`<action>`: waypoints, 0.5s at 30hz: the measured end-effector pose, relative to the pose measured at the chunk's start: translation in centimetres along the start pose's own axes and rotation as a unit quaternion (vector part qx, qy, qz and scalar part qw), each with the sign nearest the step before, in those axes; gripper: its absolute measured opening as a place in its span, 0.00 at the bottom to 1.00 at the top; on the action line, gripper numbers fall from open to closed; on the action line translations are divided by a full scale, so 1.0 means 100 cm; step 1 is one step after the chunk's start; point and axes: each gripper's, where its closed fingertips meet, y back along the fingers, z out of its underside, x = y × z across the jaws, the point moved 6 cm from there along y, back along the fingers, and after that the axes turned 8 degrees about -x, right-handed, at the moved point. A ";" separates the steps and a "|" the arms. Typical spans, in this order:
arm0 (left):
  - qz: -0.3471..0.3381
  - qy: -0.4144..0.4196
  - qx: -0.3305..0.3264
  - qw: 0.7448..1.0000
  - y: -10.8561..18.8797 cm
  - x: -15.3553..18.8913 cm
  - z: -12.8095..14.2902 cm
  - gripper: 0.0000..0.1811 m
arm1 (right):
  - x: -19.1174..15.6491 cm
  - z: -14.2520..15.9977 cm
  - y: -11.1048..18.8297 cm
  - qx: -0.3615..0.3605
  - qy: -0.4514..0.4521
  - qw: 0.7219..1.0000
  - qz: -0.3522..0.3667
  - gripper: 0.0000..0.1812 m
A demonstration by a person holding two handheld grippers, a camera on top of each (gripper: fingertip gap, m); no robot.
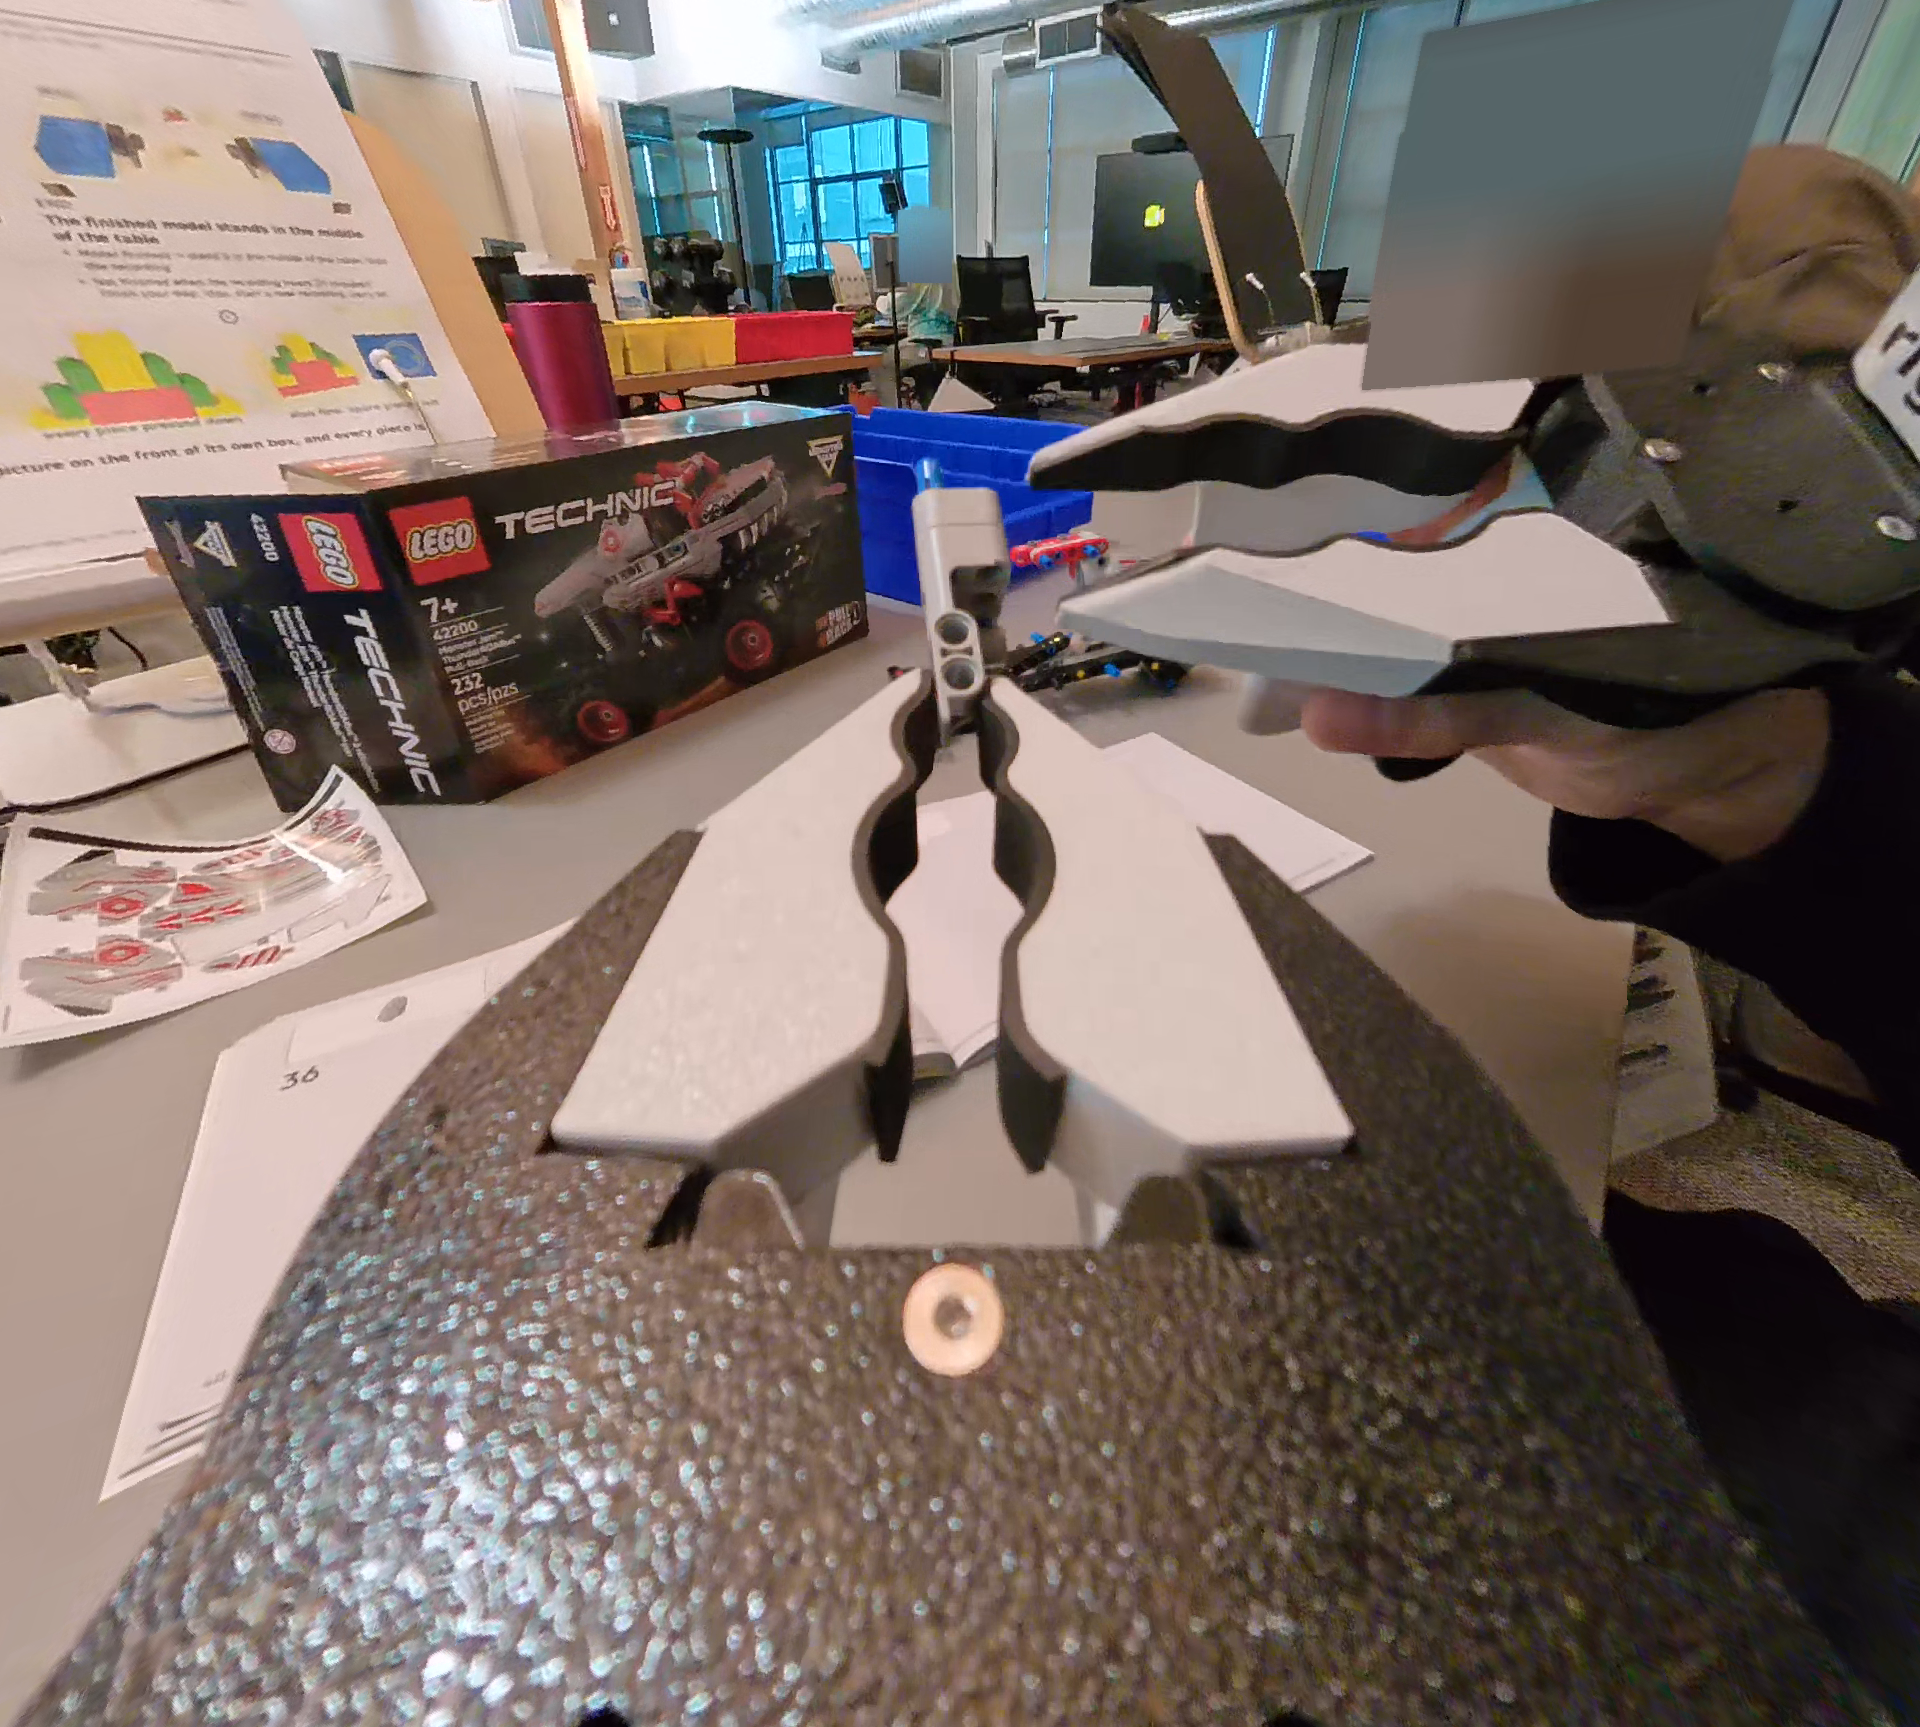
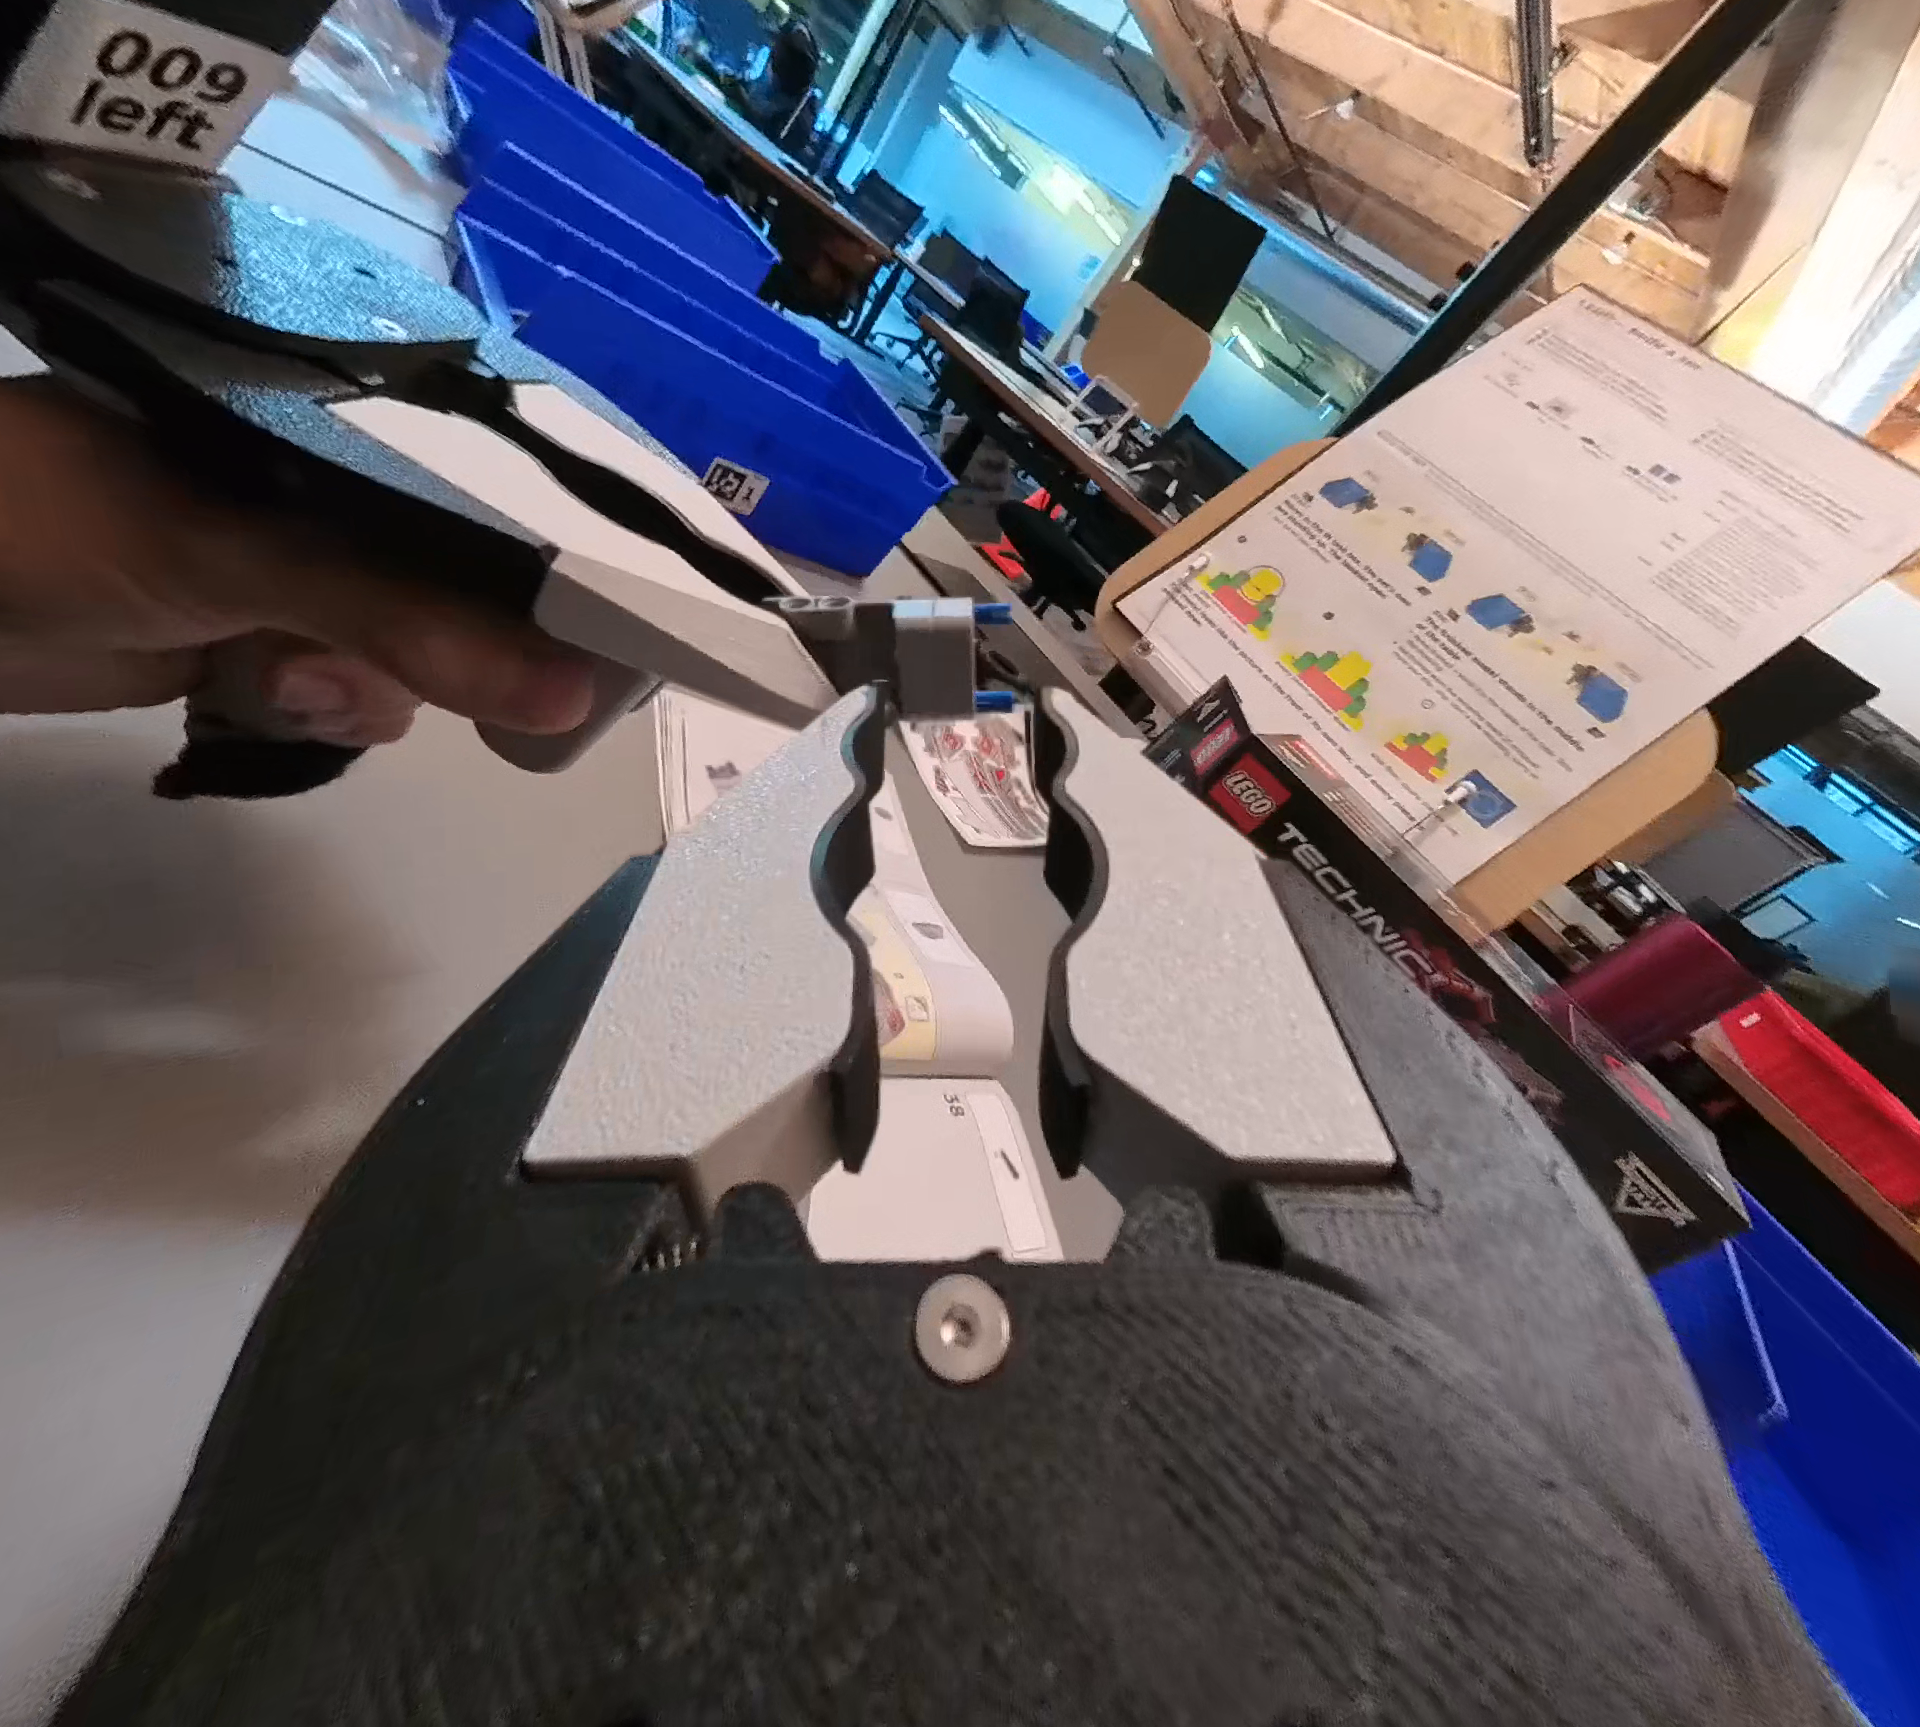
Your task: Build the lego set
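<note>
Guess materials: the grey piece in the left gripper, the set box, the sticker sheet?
Grey piece: likely moulded plastic, smooth satin, crisp round pin holes. Set box: printed cardboard, slightly glossy, with folded edges and a sheen on top. Sticker sheet: thin glossy film or coated paper, curling at one corner with glare.

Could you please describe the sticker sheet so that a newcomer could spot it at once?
Start at the black set box standing on the grey table. Just in front of its near corner lies the sticker sheet, flat and glossy. Unlike the plain white instruction pages beside it, it carries grey and red shapes.
</note>
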 end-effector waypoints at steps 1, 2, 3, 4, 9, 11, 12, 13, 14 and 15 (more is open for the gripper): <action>0.002 -0.004 -0.004 1.000 -0.001 0.001 0.001 0.02 | -0.002 0.002 -0.001 -0.007 0.003 1.000 -0.006 0.15; 0.002 -0.012 -0.011 1.000 -0.002 0.002 0.002 0.02 | -0.005 0.004 -0.003 -0.014 0.008 1.000 -0.008 0.15; 0.001 -0.026 -0.023 0.999 -0.004 0.004 0.005 0.02 | -0.006 0.006 -0.003 -0.018 0.015 1.000 -0.004 0.14; 0.001 -0.044 -0.037 0.998 -0.006 0.006 0.008 0.02 | -0.009 0.009 -0.004 -0.023 0.021 1.000 -0.006 0.12; -0.016 -0.136 -0.091 0.986 -0.014 0.015 0.019 0.03 | -0.010 0.026 -0.003 -0.037 -0.002 0.999 -0.018 0.08; -0.026 -0.163 -0.103 0.981 -0.016 0.016 0.022 0.03 | -0.010 0.031 -0.003 -0.035 -0.032 0.999 -0.023 0.08; -0.027 -0.166 -0.109 0.980 -0.017 0.016 0.024 0.03 | -0.011 0.035 -0.003 -0.031 -0.036 0.999 -0.021 0.08; -0.025 -0.163 -0.116 0.979 -0.018 0.016 0.026 0.04 | -0.012 0.040 -0.004 -0.032 -0.036 0.999 -0.021 0.08; -0.021 -0.162 -0.124 0.979 -0.018 0.015 0.029 0.04 | -0.014 0.046 -0.005 -0.040 -0.036 0.998 -0.031 0.08; -0.017 -0.167 -0.134 0.977 -0.019 0.014 0.033 0.04 | -0.015 0.051 -0.006 -0.044 -0.038 0.997 -0.048 0.08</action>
